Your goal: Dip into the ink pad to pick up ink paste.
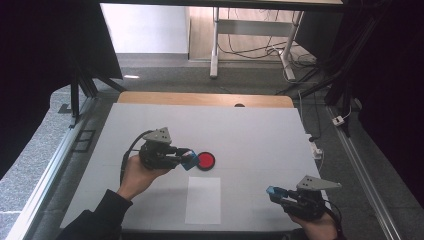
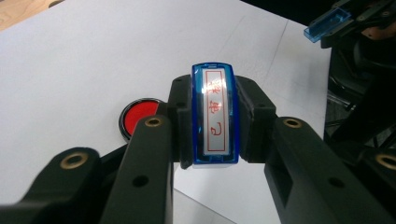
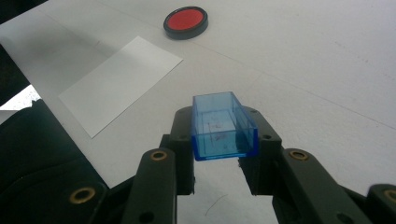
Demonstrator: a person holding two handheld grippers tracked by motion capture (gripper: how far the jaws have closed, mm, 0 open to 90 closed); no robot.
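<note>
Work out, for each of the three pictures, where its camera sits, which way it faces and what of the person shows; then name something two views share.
High view: fixed above the person's side, looking forward and down on the table; both forearms, the left tongs and right tongs show.
Left gripper view: rides the left tongs, looking along their jaws at the blue stamp they clamp.
Right gripper view: rides the right tongs, looking along their jaws over the blue cap toward the paper sheet.
Shared: the red ink pad shows in both gripper views.
</note>
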